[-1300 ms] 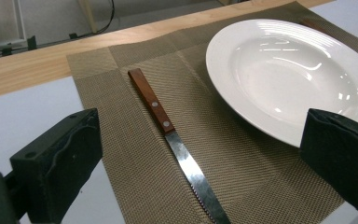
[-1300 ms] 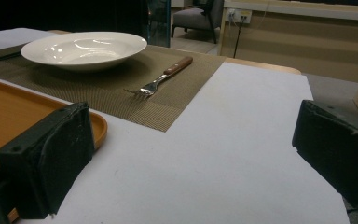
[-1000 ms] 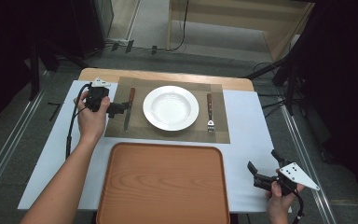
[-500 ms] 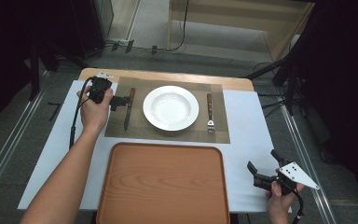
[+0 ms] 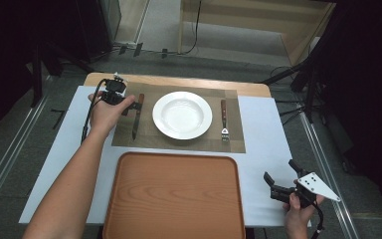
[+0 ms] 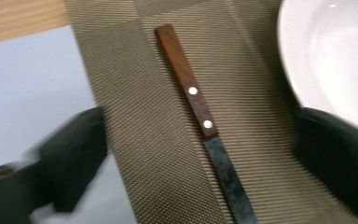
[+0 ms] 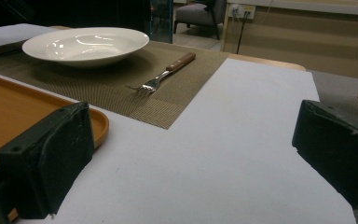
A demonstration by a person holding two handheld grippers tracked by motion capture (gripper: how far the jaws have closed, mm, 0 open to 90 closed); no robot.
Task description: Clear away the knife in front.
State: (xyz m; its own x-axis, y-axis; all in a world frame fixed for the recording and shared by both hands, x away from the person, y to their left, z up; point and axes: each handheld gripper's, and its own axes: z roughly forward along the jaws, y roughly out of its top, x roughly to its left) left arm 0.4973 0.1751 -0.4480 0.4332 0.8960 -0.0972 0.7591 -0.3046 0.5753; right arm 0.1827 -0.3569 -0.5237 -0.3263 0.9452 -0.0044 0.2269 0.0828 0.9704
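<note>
Your left claw [image 6: 200,154] straddles the knife [image 6: 200,116], its jaws set wide and just now closing in, neither touching it. The knife lies on the woven placemat [image 6: 135,93], wooden handle away from you, blade toward you. The white plate [image 6: 331,51] sits beside your right-hand jaw; pale surface [image 6: 28,79] lies past the other.

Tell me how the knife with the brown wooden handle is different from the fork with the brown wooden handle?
The knife with the brown wooden handle lies left of the white plate; the fork with the brown wooden handle lies right of it. The knife ends in a flat dark blade, the fork in silver prongs. The left gripper hovers at the knife; the fork lies alone. Both rest on the woven mat.
</note>
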